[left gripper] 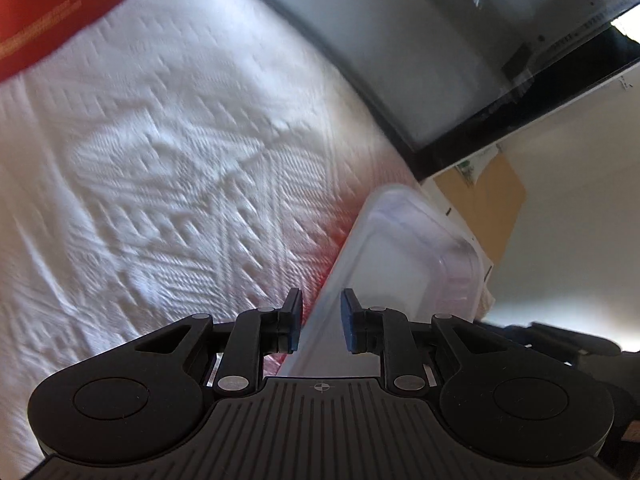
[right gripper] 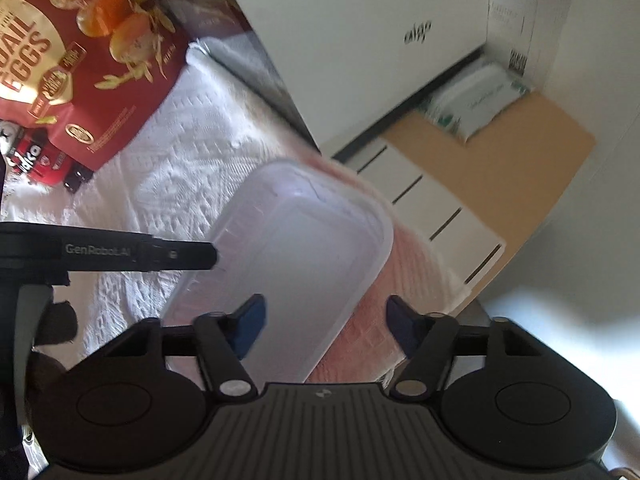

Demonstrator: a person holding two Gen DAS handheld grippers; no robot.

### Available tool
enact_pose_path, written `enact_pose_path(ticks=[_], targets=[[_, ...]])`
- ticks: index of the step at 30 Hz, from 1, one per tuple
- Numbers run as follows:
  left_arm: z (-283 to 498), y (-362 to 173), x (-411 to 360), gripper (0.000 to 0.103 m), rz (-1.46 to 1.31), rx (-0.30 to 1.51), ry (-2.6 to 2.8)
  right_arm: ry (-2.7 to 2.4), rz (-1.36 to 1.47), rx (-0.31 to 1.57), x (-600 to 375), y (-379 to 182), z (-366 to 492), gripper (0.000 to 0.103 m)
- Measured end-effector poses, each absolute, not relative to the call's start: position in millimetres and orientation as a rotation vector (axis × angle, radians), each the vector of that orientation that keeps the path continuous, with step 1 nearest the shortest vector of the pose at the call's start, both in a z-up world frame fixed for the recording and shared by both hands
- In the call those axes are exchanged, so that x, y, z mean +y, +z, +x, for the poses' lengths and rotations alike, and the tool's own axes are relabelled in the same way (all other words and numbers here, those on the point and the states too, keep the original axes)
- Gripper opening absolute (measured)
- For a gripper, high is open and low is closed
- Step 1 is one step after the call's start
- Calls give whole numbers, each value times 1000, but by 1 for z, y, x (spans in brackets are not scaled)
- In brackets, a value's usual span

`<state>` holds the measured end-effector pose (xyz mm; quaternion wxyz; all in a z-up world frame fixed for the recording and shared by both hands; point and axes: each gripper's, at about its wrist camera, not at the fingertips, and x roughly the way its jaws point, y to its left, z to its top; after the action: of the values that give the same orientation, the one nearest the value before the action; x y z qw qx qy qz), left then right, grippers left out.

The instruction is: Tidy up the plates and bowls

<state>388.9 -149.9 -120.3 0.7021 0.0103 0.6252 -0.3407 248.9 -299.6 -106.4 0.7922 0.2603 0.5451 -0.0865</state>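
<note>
A clear plastic rectangular container [right gripper: 296, 264] sits on a white textured cloth [right gripper: 168, 184] near the table's right edge. It also shows in the left wrist view [left gripper: 392, 264]. My left gripper [left gripper: 321, 320] has its jaws closed on the container's left rim; its finger also shows in the right wrist view [right gripper: 180, 256] at that rim. My right gripper [right gripper: 326, 330] is open, its fingers on either side of the container's near right corner, just above it.
A red quail-eggs box [right gripper: 80, 52] and a small red pack [right gripper: 36, 160] lie at the far left of the cloth. A white box [right gripper: 360, 40] stands behind. A tan drawer unit [right gripper: 480, 184] stands off the table's right edge.
</note>
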Motion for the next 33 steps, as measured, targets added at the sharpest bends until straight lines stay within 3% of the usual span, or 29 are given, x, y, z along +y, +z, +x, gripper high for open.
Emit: enact_pose_path(ticks=[2,5,19,25,33], targets=[[389,-122,-145,26,9,1390,-747,-164,561,1198,-296,-112,251,41],[389,-120,-125,25,-22,1389,-698,-131,485,1195,-283,-109,256,39],[336,-84,74,19,-261,1265,-259,330,225,1091,-147,-69,323,39],[325,-99,106,20,-287,1300,-128,510,117,1138,-82,-83,341,39],[330,-119,102,19,-279,1329,-137,523,110,1235,-68,-112,347,41]])
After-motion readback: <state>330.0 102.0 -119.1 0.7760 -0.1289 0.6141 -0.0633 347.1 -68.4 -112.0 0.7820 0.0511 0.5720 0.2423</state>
